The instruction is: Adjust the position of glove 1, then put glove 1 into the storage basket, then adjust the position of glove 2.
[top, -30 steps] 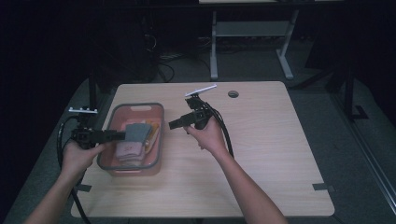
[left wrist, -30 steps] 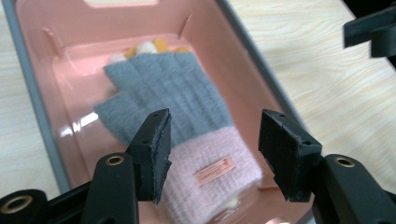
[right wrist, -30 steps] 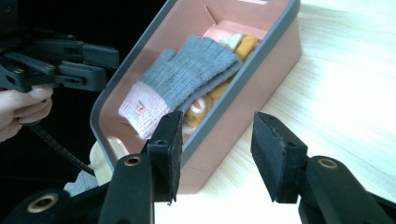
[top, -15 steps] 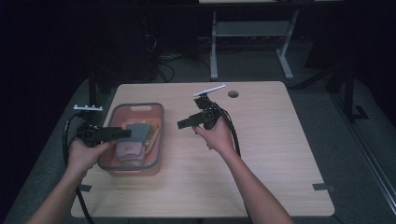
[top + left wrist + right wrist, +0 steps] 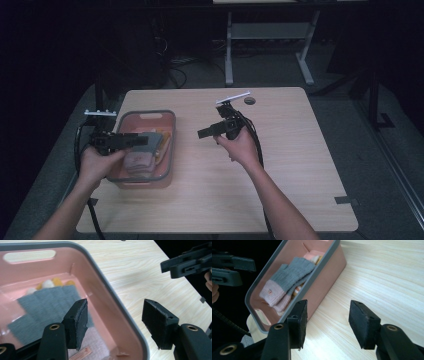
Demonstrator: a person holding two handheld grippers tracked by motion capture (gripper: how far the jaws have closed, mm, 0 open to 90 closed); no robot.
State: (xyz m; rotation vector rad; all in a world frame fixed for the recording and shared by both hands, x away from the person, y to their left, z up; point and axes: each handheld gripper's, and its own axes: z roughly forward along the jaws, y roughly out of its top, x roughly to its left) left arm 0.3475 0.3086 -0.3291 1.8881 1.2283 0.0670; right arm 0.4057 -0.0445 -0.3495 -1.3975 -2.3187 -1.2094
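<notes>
Pink bin [image 5: 171, 150] with a grey rim sat on the left part of the wooden bench [image 5: 280, 180], long side running away from the person. Inside it lay grey socks [image 5: 294, 273] with pale pink cuffs, stacked loosely, with a bit of yellow-and-white fabric [image 5: 51, 283] showing under them at the far end. Bin had handle slots cut in both short walls.

Left gripper [image 5: 142, 140] was held over the near-left part of the bin, pointing right across it. In the left gripper view its jaws were spread wide with nothing between them: one pad [image 5: 79, 320] hung over the bin's inside above the socks, the other was out past the rim, over bare bench. Not touching socks or bin, as far as could be seen.

Right gripper [image 5: 204, 133] was held above the bench just right of the bin, pointing left toward it, apart from the bin wall. The right gripper view showed its jaws also spread, empty, with the bin's outer wall and the bench behind the gap. Its cable trailed back along the person's right forearm.

A small dark round thing [image 5: 249, 100] lay near the far edge of the bench, well apart from the bin; too small to identify.
</notes>
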